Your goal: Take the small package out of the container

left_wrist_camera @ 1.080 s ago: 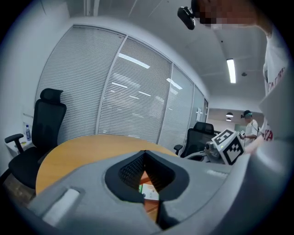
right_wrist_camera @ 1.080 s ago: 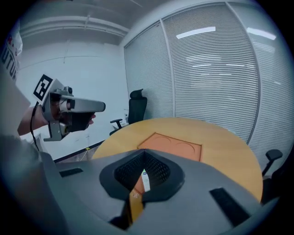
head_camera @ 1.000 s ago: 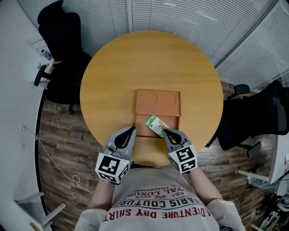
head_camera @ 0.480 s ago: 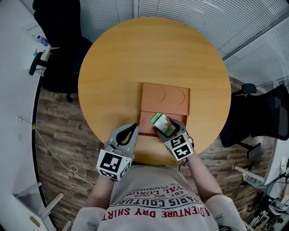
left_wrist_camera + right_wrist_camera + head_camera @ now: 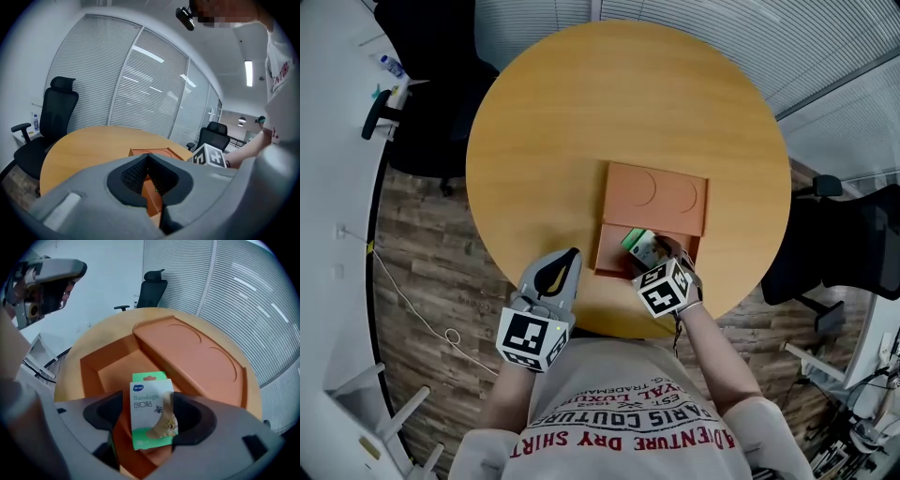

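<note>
Small package (image 5: 150, 399) stands in open compartment of container (image 5: 654, 195), not yet out. Right gripper (image 5: 654, 261) over it: jaws have just been opening wide, package between them, no squeeze that we see. Left gripper (image 5: 149, 176) closed, empty, near container. Left for us, we judge: grasp, lift out.

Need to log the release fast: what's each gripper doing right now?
Left gripper: shut, empty.
Right gripper: open, its jaws have just been opening; the bandage box stands between them, not gripped.

head view steeply down over table (image 5: 581, 112), gripper views low, close, sharing orange container (image 5: 187, 348)
</note>
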The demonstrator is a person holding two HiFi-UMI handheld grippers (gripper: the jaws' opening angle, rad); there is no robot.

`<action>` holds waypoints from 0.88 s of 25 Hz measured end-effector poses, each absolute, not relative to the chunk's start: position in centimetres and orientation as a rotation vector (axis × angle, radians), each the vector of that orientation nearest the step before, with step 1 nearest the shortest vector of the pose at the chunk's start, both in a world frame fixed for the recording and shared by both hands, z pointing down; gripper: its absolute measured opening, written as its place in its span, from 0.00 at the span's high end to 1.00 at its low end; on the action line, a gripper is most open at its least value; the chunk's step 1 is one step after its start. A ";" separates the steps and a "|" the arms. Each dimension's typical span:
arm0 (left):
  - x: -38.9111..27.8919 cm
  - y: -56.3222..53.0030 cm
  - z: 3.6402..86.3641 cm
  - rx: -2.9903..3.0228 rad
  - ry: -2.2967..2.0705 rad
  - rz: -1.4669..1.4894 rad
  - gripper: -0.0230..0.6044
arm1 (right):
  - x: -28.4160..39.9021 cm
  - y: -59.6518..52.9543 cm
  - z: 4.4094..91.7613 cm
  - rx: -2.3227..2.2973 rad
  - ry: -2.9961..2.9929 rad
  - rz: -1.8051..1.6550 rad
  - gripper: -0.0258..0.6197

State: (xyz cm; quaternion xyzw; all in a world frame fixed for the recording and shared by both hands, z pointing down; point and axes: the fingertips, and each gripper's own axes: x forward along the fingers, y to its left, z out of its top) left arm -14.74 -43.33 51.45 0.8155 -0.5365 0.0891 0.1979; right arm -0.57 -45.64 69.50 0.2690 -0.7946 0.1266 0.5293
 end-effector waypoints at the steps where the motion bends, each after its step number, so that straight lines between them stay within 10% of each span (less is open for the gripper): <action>1: -15.0 -43.3 51.5 2.277 -1.505 0.251 0.95 | -0.6 -45.7 69.6 0.639 -1.889 0.290 0.42; 22: -16.7 -41.3 51.8 2.212 -1.559 0.222 0.95 | -0.2 -45.7 71.0 0.495 -1.833 0.183 0.44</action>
